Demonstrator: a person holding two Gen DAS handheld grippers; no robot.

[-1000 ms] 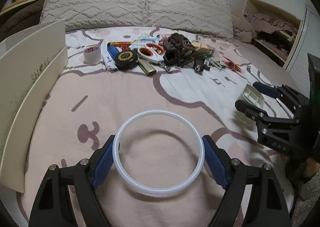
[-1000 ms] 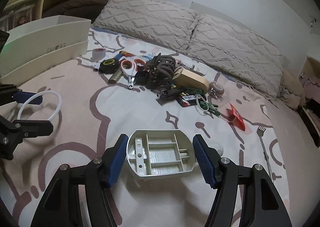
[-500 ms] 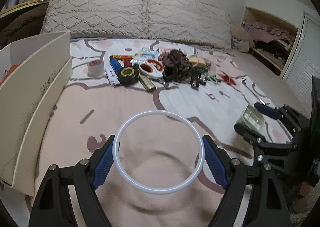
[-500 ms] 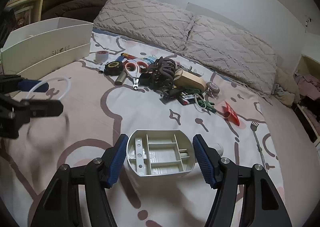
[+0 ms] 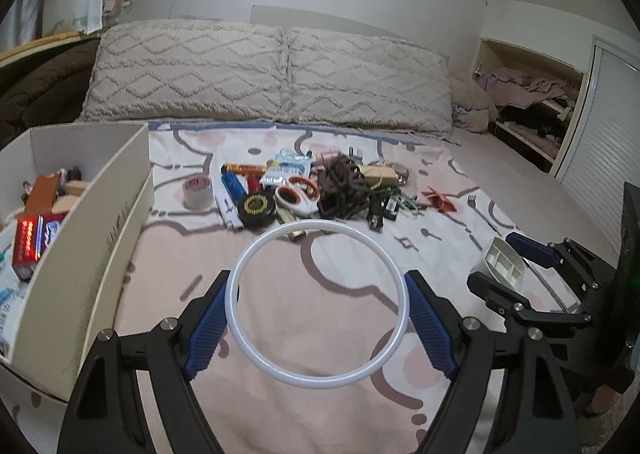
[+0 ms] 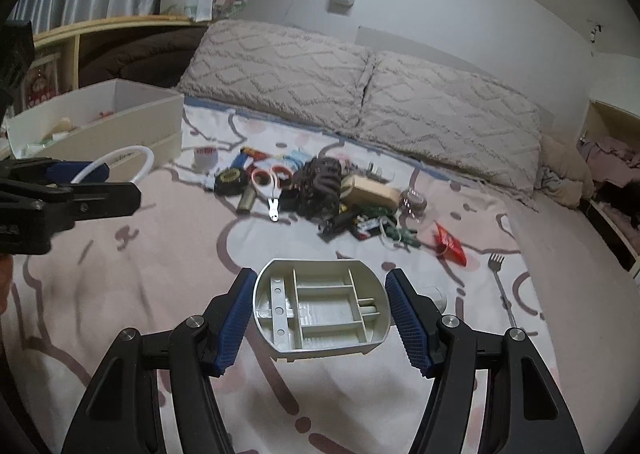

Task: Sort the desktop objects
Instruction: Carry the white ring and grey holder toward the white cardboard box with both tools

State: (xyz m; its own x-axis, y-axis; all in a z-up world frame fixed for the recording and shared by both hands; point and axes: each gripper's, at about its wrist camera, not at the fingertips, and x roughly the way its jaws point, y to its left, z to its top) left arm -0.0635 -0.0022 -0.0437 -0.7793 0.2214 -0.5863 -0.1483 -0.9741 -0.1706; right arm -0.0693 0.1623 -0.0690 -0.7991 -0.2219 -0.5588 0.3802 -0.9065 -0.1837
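Observation:
My left gripper [image 5: 318,318] is shut on a white plastic ring [image 5: 256,350] and holds it above the bed. The ring also shows in the right wrist view [image 6: 132,152]. My right gripper [image 6: 322,314] is shut on a white ribbed plastic tray-like piece [image 6: 324,312], held above the sheet; it also shows in the left wrist view [image 5: 500,262]. A white open box [image 5: 80,238] with several items inside stands at the left. A pile of small objects [image 5: 316,190] lies mid-bed: tape roll, scissors, black cables, tape measure.
Two pillows [image 5: 272,74] line the headboard. A fork [image 6: 500,278] and a red packet [image 6: 450,244] lie right of the pile. Shelves with clothes [image 5: 532,102] stand at the far right. Bare patterned sheet [image 5: 172,254] lies between the box and my grippers.
Both grippers have risen with their objects held. The view now looks down into the white box, and the pile appears farther away.

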